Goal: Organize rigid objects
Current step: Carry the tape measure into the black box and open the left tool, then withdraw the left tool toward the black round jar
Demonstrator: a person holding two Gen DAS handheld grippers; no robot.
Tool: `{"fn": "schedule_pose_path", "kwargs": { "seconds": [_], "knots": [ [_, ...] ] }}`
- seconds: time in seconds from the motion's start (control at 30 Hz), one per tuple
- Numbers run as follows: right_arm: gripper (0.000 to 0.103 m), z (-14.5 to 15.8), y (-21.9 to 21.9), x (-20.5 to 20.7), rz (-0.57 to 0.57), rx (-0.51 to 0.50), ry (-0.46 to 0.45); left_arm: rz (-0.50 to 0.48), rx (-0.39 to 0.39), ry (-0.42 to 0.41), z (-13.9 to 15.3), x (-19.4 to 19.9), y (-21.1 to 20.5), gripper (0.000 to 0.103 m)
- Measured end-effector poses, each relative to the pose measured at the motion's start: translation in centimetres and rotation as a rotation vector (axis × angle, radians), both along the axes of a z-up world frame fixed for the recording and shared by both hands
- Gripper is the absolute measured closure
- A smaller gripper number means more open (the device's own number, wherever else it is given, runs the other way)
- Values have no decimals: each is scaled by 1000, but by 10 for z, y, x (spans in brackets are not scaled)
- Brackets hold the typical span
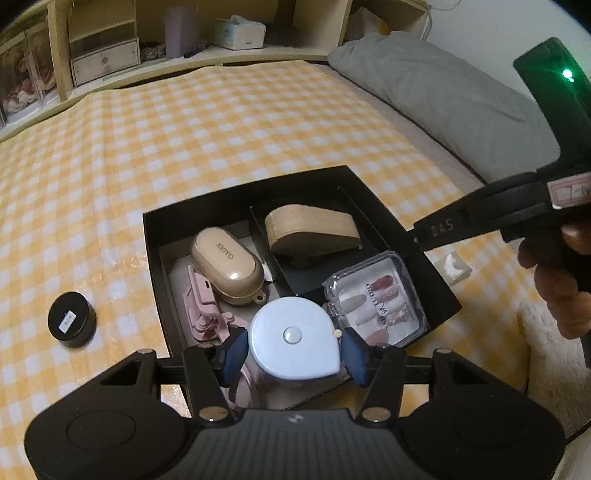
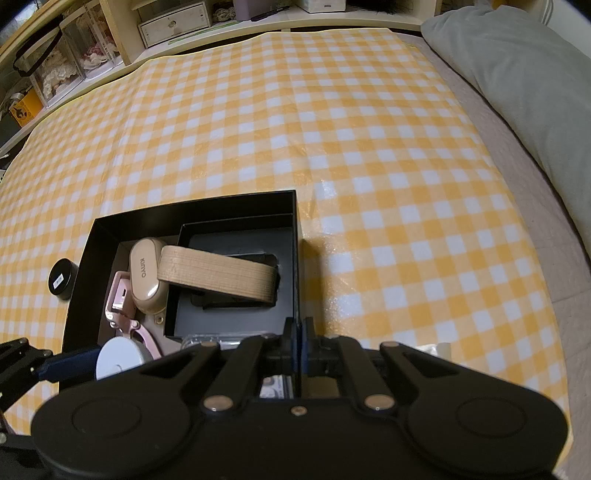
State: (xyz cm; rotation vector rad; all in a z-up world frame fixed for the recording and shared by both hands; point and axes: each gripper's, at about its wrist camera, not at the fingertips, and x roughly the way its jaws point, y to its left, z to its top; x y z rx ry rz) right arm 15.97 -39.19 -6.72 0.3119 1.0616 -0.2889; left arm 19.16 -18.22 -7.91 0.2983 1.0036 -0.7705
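A black open box (image 1: pixel 236 195) lies on the yellow checked cloth. In it are a beige KINYO case (image 1: pixel 227 269), a tan wedge-shaped block (image 1: pixel 312 229), a pink folded gadget (image 1: pixel 201 306) and a clear case of press-on nails (image 1: pixel 380 295). My left gripper (image 1: pixel 294 345) is shut on a pale blue round tape measure (image 1: pixel 295 338), held over the box's near part. My right gripper (image 2: pixel 299 345) is shut on the box's right wall (image 2: pixel 296 258). The tape measure also shows in the right wrist view (image 2: pixel 118 356).
A small black round jar (image 1: pixel 72 324) stands on the cloth left of the box. A small clear packet (image 1: pixel 452 266) lies right of the box. A grey pillow (image 1: pixel 424 92) lies at the far right. Shelves with boxes and a tissue pack (image 1: pixel 238 31) line the back.
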Motion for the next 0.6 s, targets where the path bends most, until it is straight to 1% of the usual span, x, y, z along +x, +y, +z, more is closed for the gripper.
{"fn": "schedule_pose_path", "kwargs": {
  "seconds": [0.07, 0.13, 0.2, 0.37, 0.43, 0.6],
  "knots": [
    [100, 0, 0, 0, 0, 1, 0, 7, -7, 18, -2, 1, 1, 45],
    [100, 0, -1, 0, 0, 0, 0, 6, -6, 24, -3, 2, 0, 27],
    [100, 0, 0, 0, 1, -2, 1, 5, -7, 7, -1, 0, 0, 20],
    [100, -2, 1, 0, 2, -2, 4, 0, -3, 2, 1, -1, -1, 16],
    [100, -2, 1, 0, 2, -2, 4, 2, -1, 3, 1, -1, 0, 11],
    [100, -1, 1, 0, 2, -2, 4, -11, 6, 11, 1, -3, -1, 7]
  ]
}}
